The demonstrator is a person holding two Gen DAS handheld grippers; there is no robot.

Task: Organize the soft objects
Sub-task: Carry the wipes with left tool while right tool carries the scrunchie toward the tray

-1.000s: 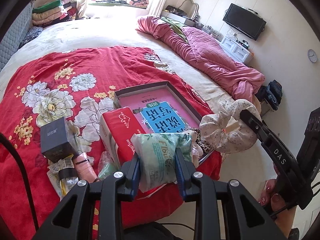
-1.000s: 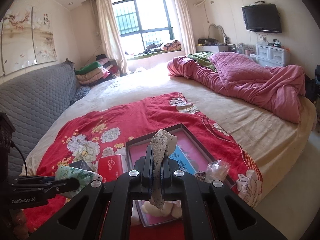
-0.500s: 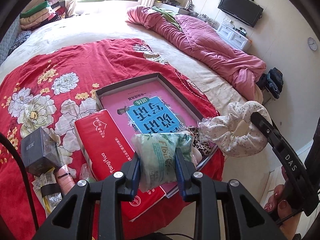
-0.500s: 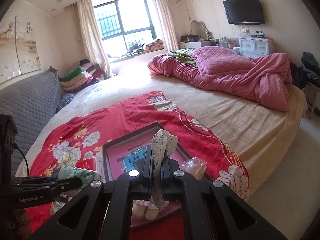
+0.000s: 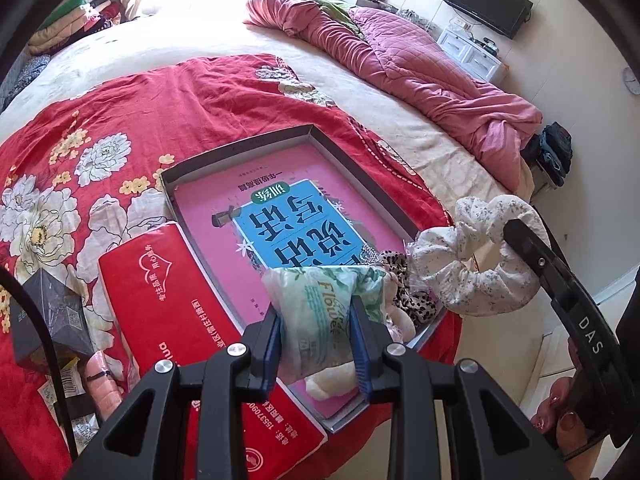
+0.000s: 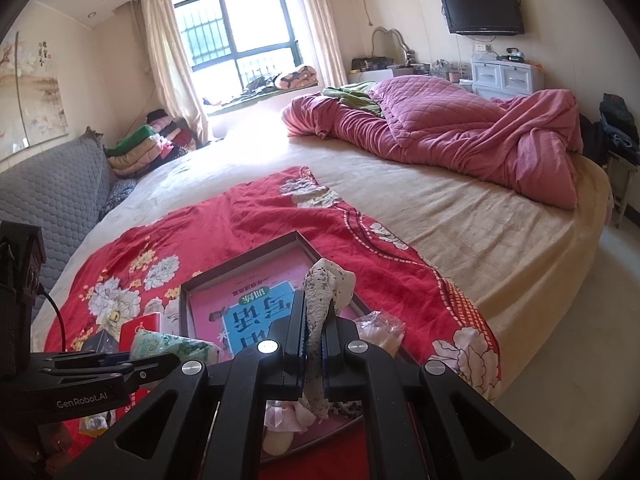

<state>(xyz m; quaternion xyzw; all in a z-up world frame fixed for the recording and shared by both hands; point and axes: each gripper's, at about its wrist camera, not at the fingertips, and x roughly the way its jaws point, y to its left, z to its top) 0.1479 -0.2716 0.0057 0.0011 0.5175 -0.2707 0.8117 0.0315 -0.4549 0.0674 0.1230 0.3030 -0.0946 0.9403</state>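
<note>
My left gripper (image 5: 316, 316) is shut on a green-and-white soft tissue pack (image 5: 320, 320), held above the near corner of a dark shallow box (image 5: 240, 148) with a pink and blue book inside. My right gripper (image 6: 314, 320) is shut on a white floral scrunchie (image 6: 326, 292), also seen in the left wrist view (image 5: 476, 256), held above the box's near right edge. A leopard-print scrunchie (image 5: 404, 280) and a cream plush item (image 5: 332, 380) lie in the box's near end. The tissue pack also shows in the right wrist view (image 6: 168, 346).
A red tissue pack (image 5: 180, 320) lies left of the box on the red floral cloth (image 5: 140, 100). A dark small box (image 5: 48, 320) and small packets (image 5: 80, 392) lie at the near left. A crinkled clear bag (image 6: 378, 328) lies right of the box. A pink quilt (image 6: 460, 132) lies far right.
Both grippers have moved forward and right over the box with their loads still held. The box's near end now lies under the tissue pack.
</note>
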